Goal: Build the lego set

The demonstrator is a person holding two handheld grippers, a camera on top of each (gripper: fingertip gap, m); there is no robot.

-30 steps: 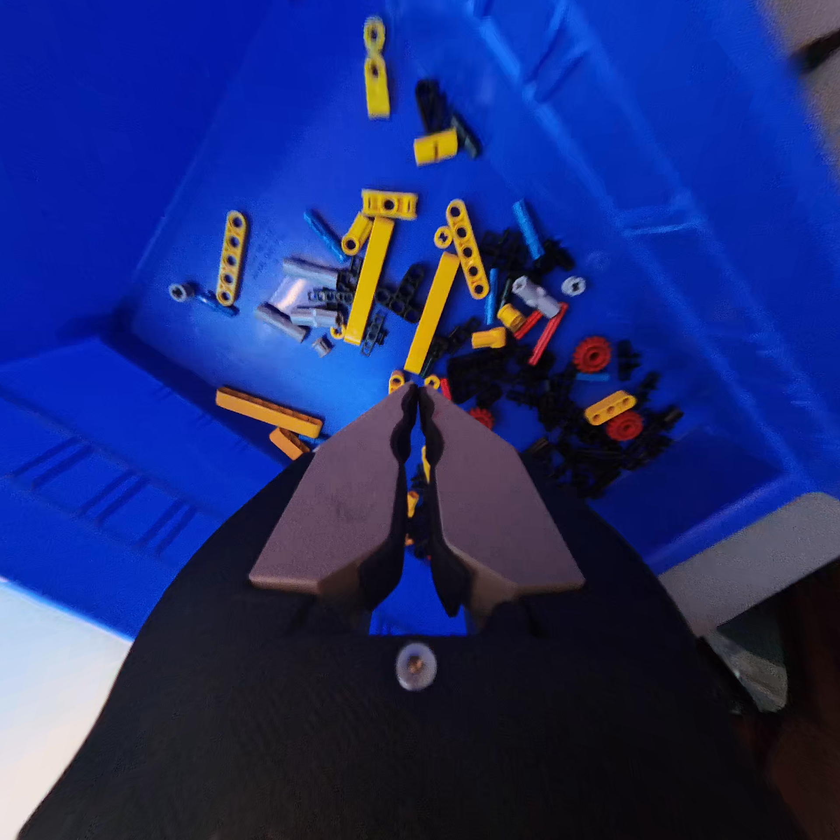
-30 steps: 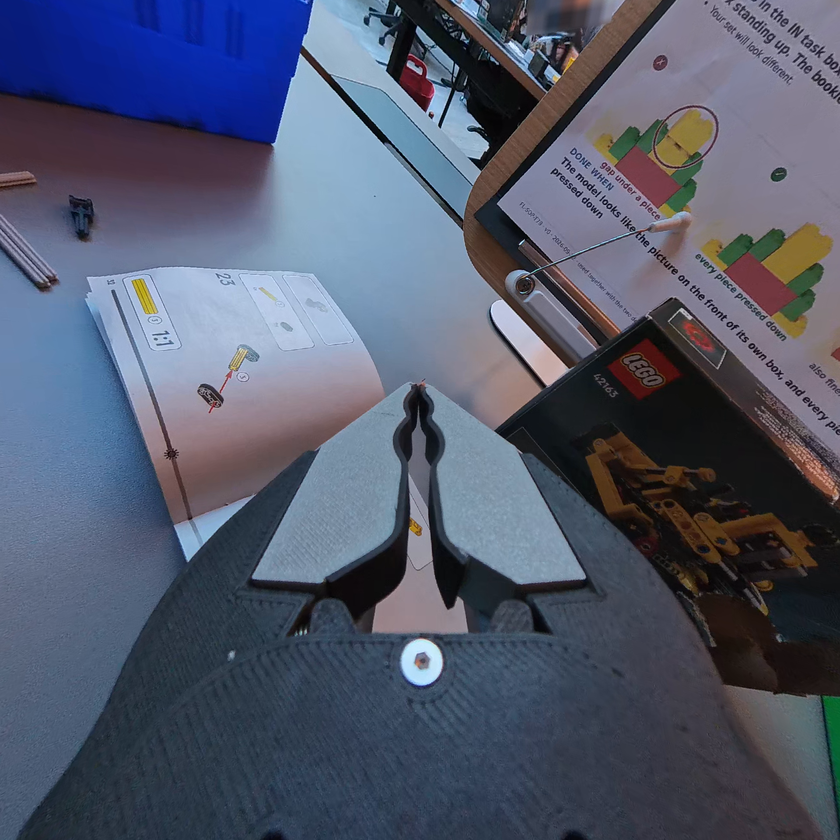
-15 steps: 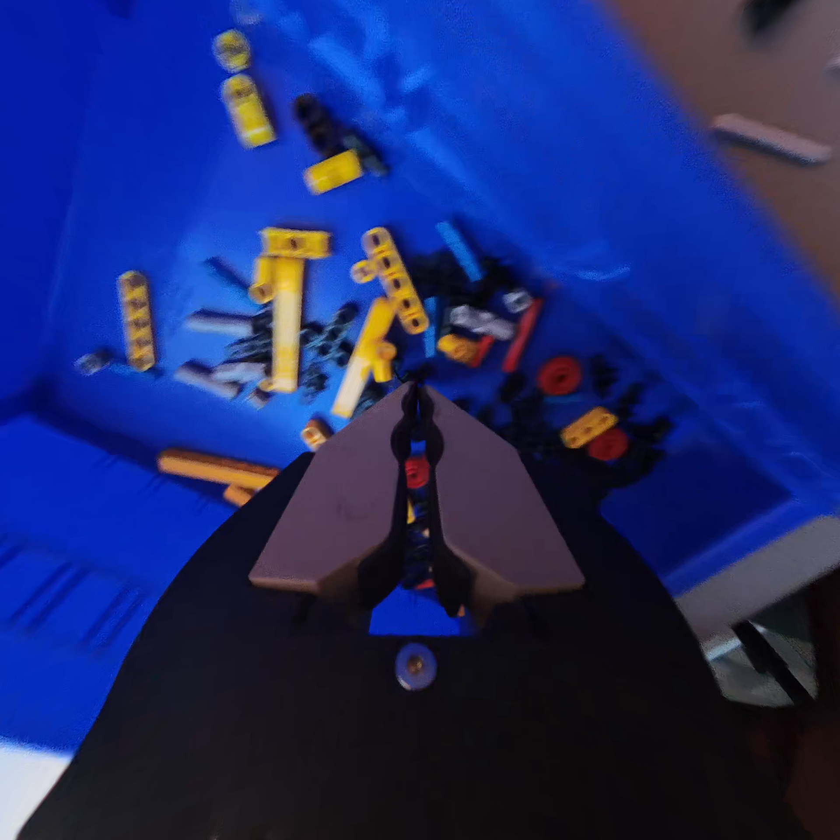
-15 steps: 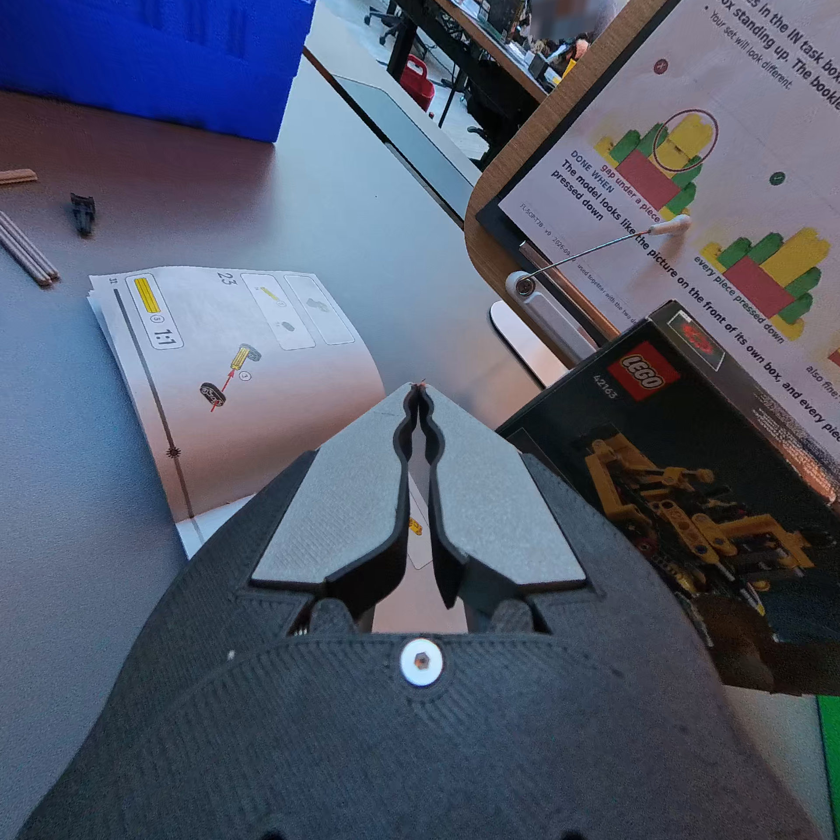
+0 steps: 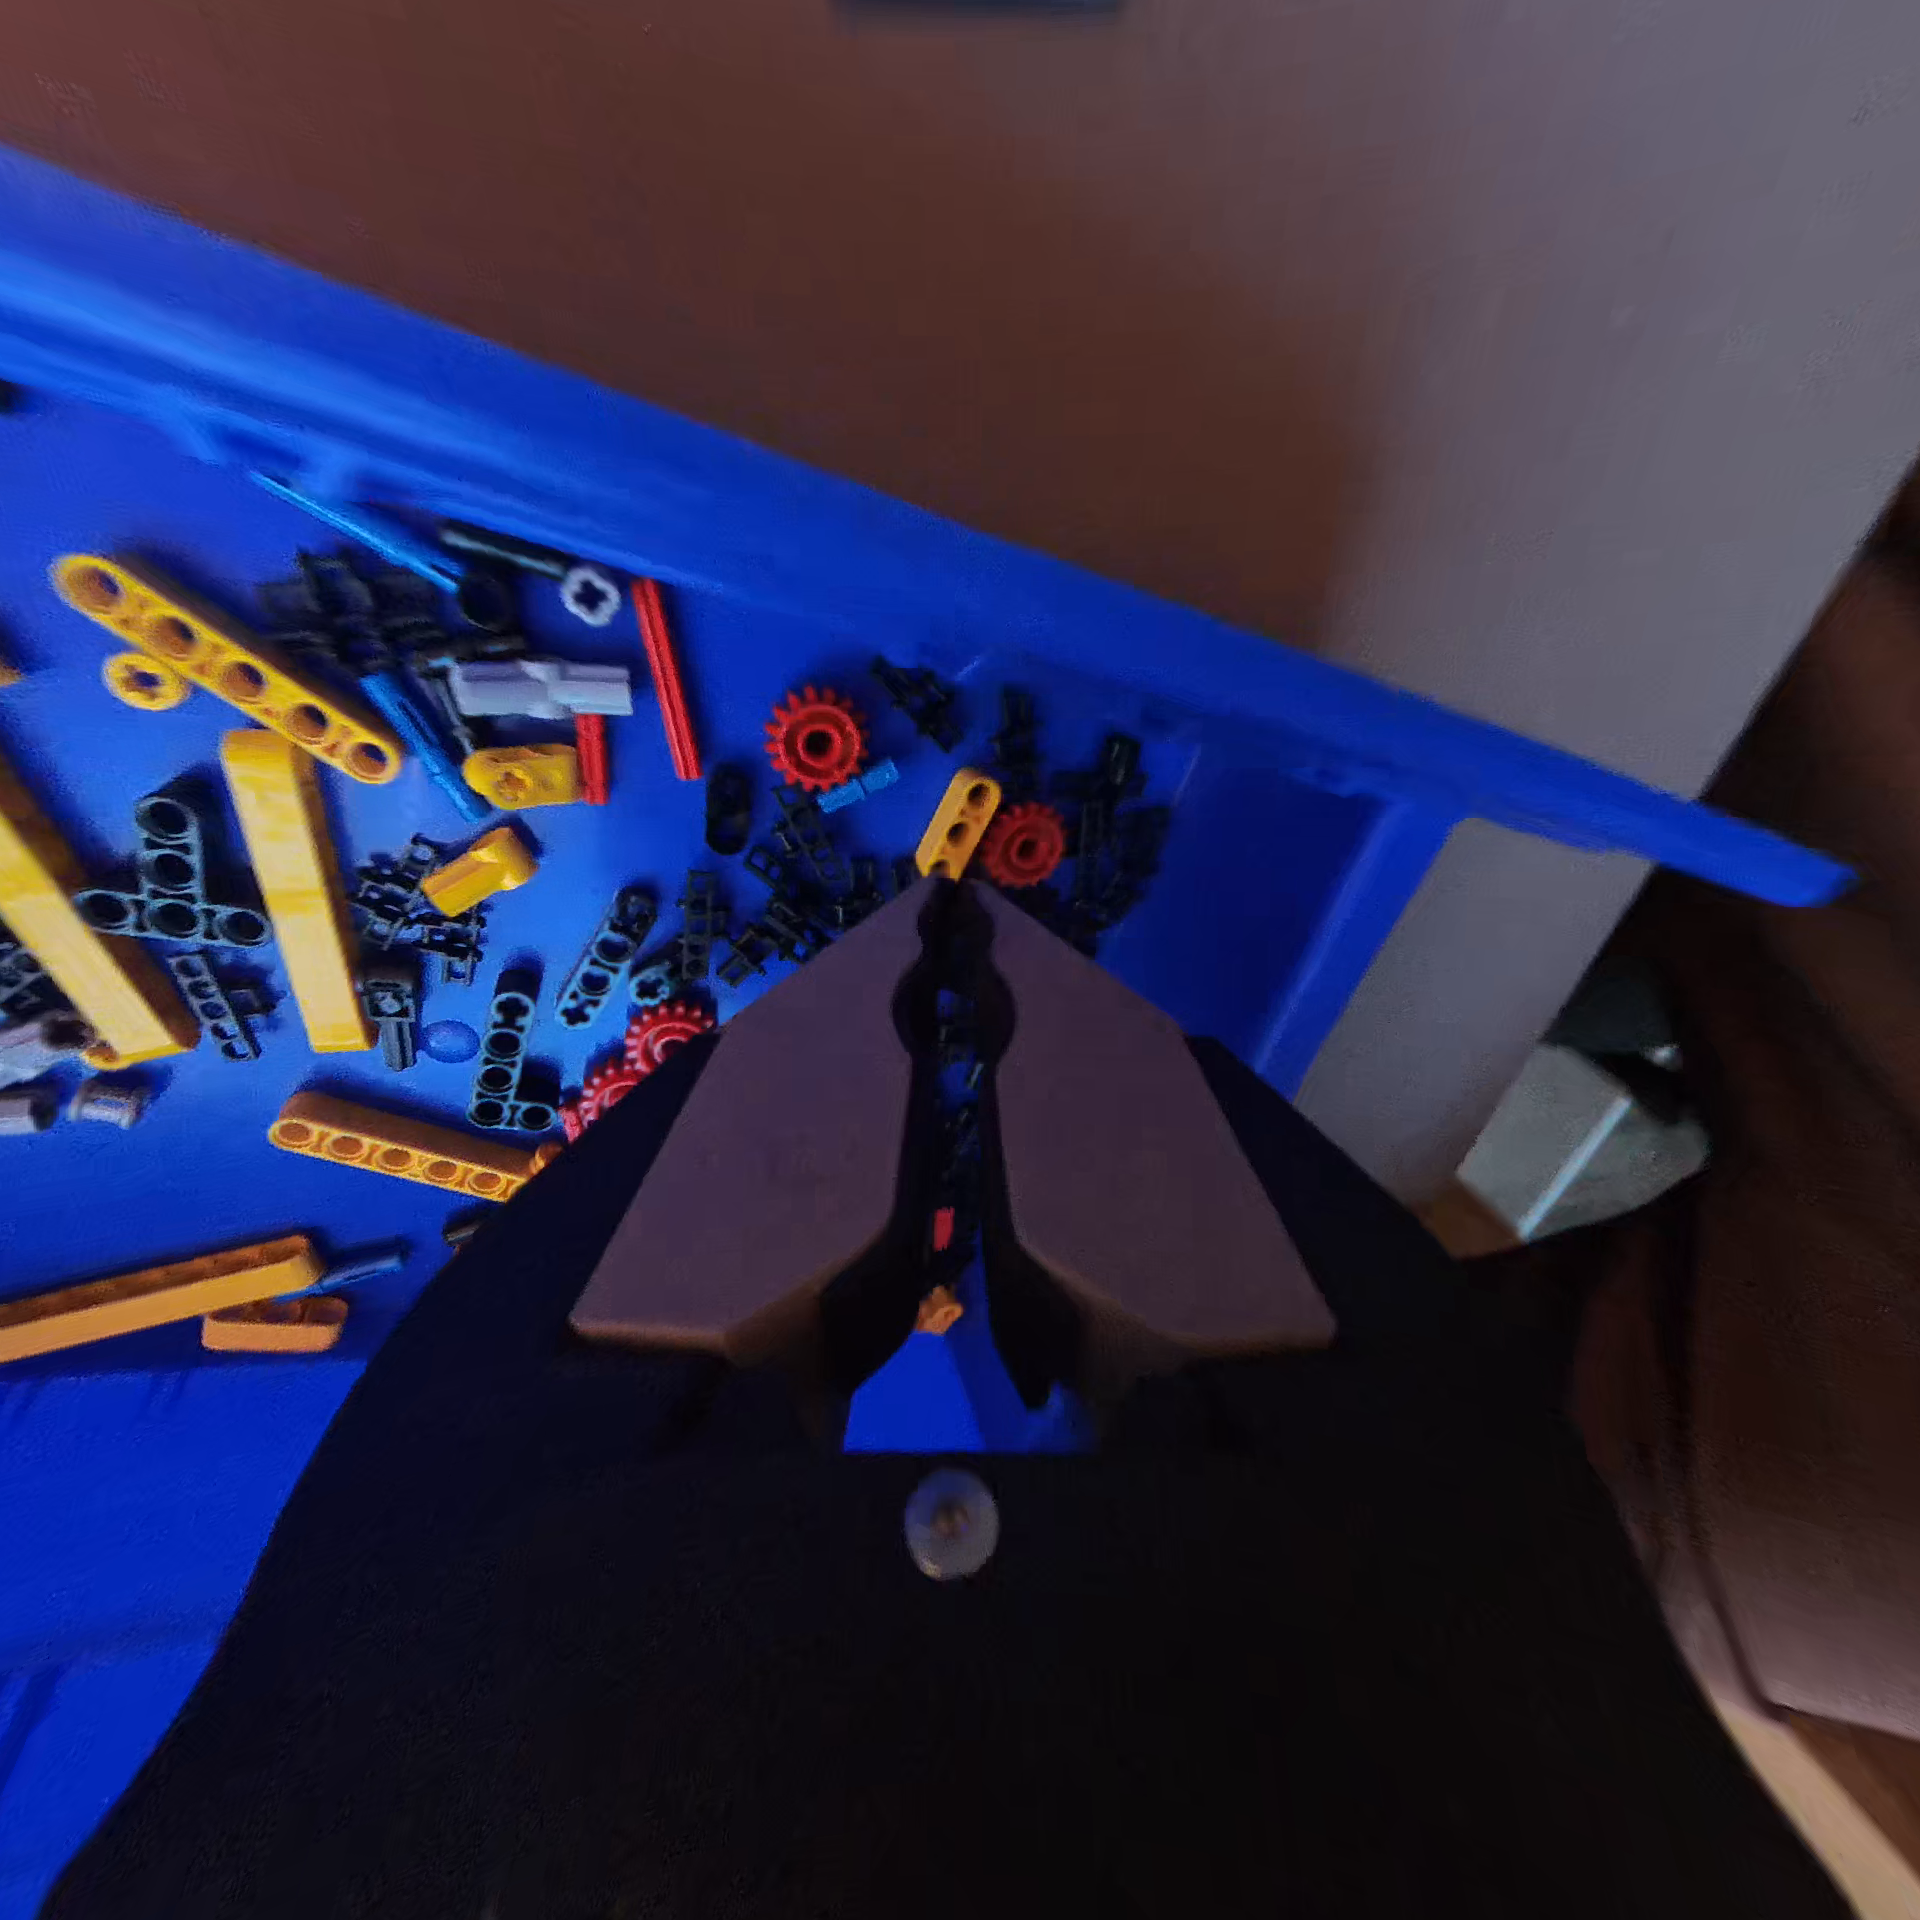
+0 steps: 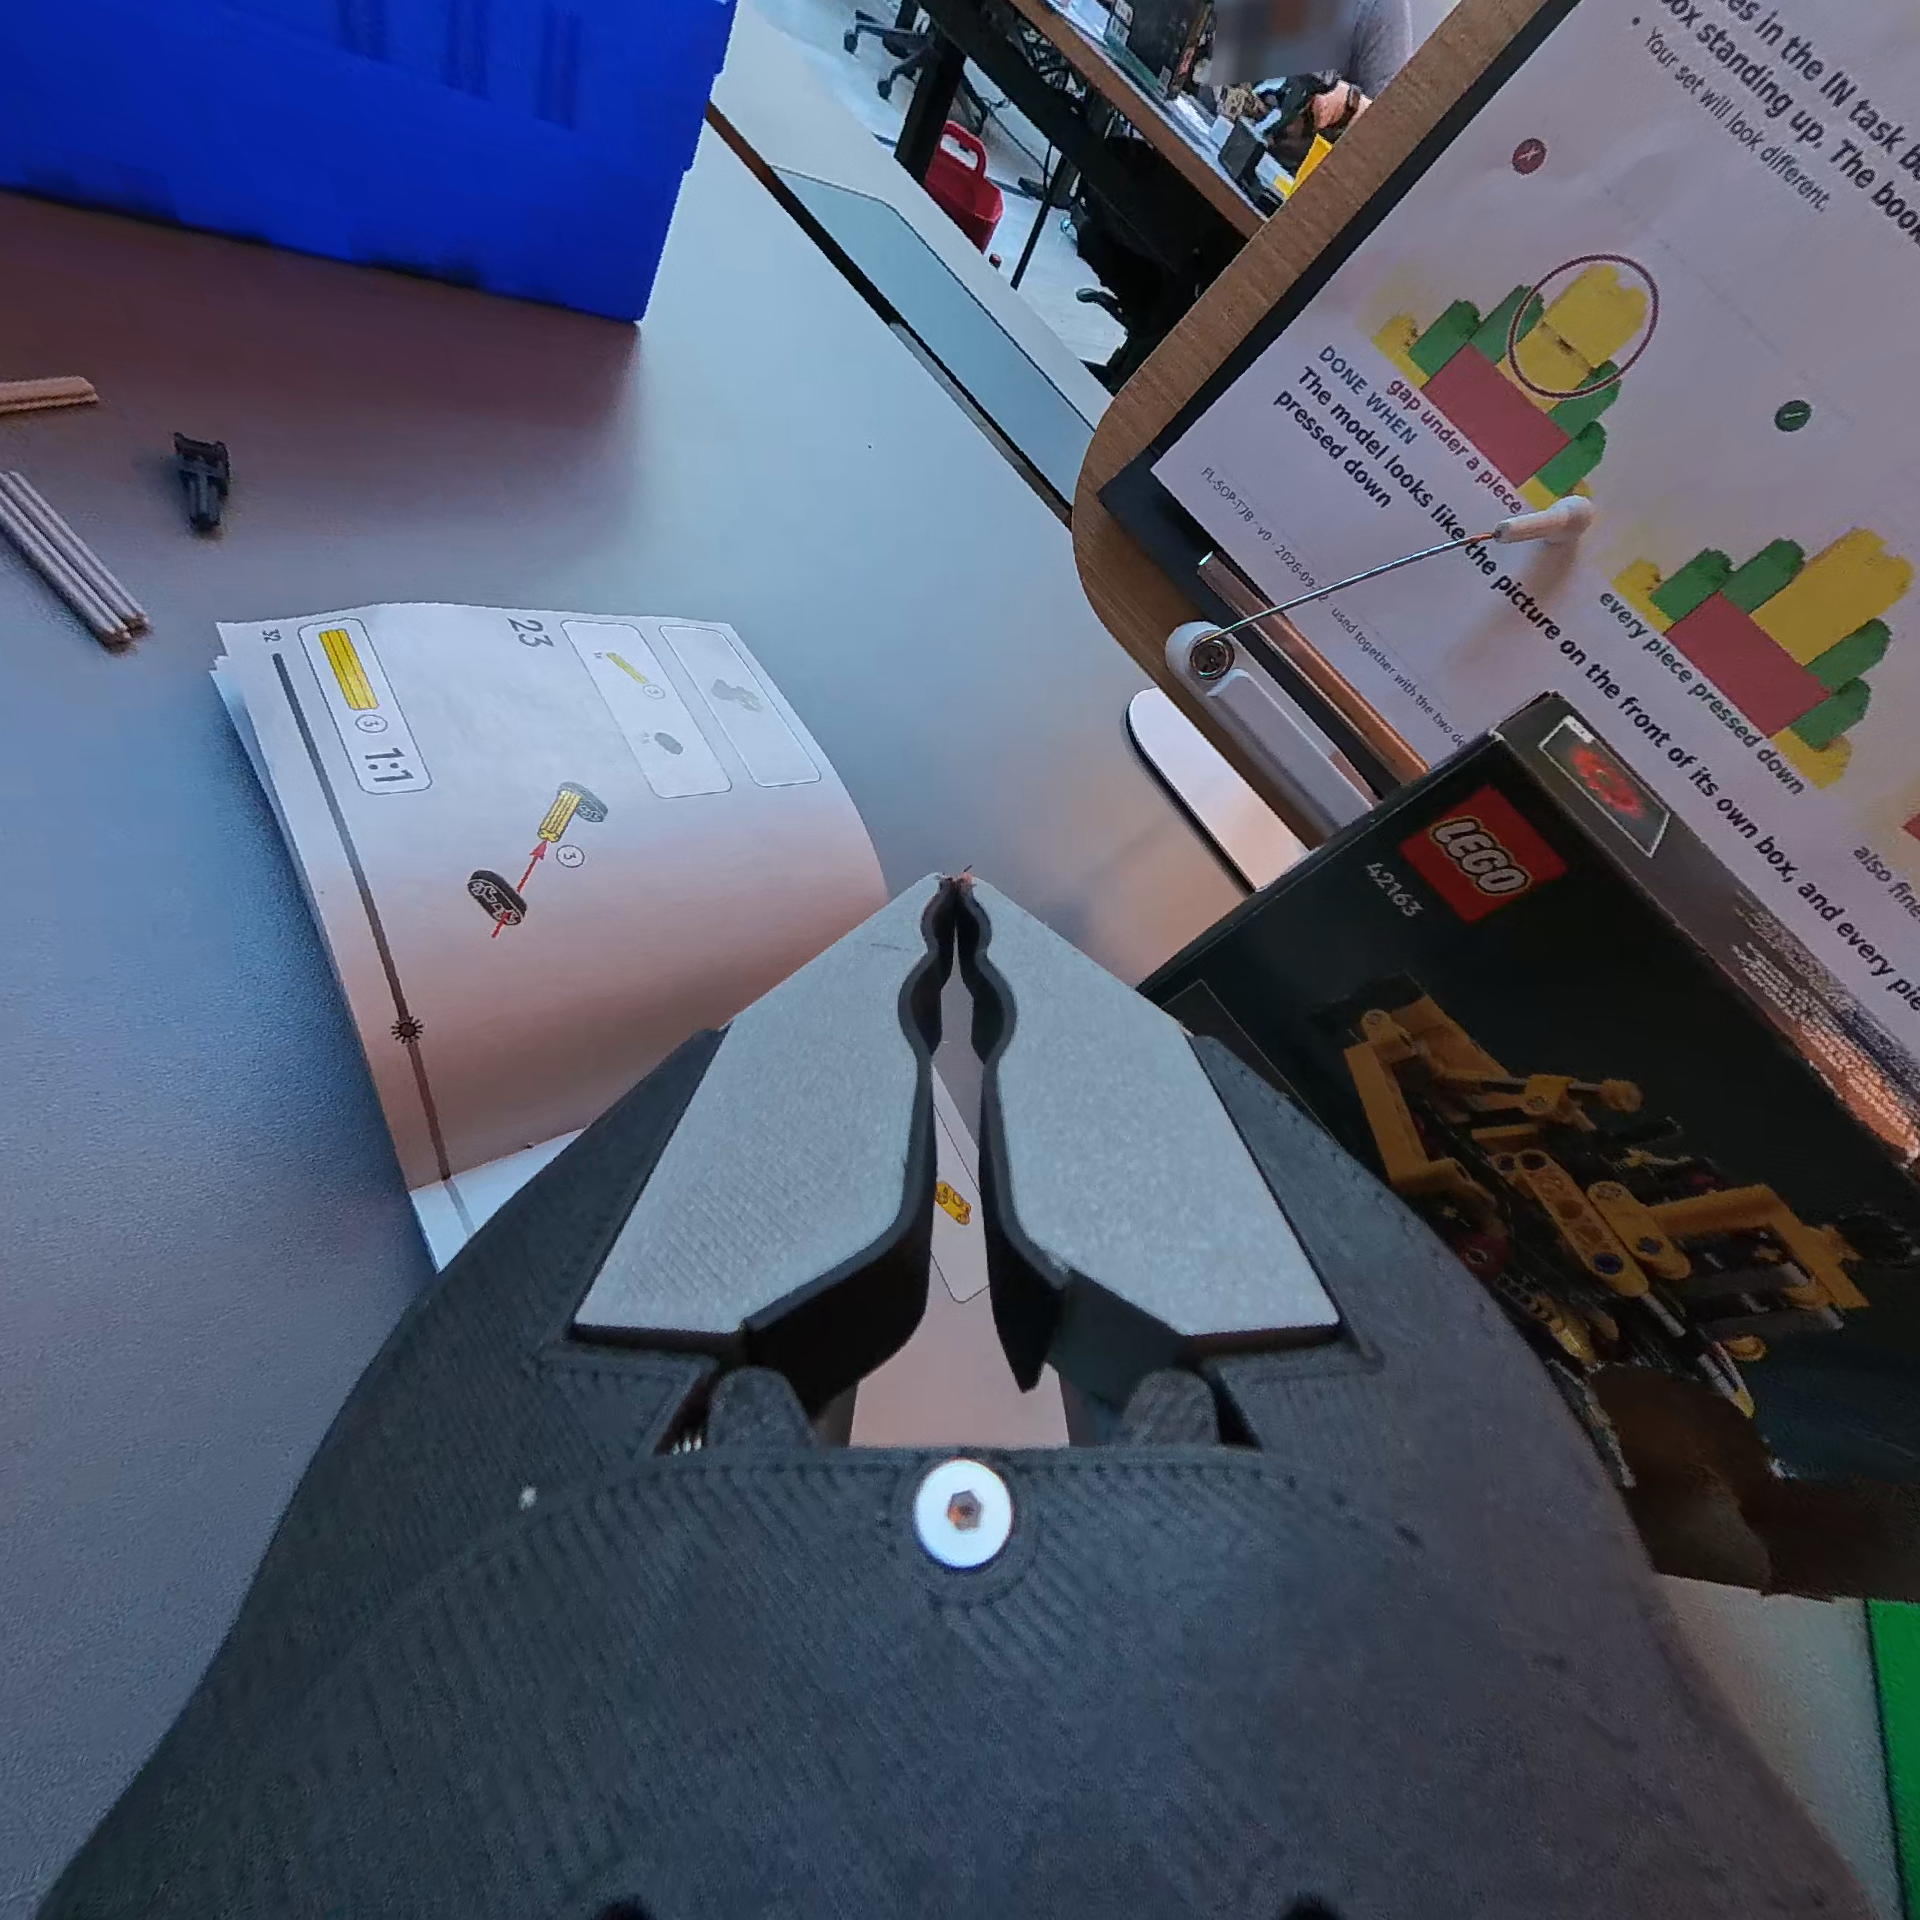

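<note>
My left gripper [image 5: 943,896] is shut and hangs over the blue bin [image 5: 1039,623] of loose lego pieces. Its tips are just in front of a short yellow beam [image 5: 958,821] and a red gear [image 5: 1023,844], above a heap of black pins [image 5: 800,904]. I see nothing clearly held between the jaws. My right gripper [image 6: 956,888] is shut, with only a tiny reddish speck at the tips. It hovers over the open instruction booklet [image 6: 540,862], beside the lego box [image 6: 1558,1122].
The bin also holds long yellow beams [image 5: 296,883], a second red gear [image 5: 816,740], red axles [image 5: 665,675] and grey connectors [image 5: 540,688]. On the table by the booklet lie a black pin [image 6: 201,478] and thin rods [image 6: 68,561]. A printed sheet on a stand [image 6: 1558,416] stands at right. The gap from one gripper's tips to the other's is roughly 35 centimetres.
My left gripper has swung right across the bin, from the middle of the pieces to the corner by the red gears. It has stayed shut. The right gripper has barely moved.
</note>
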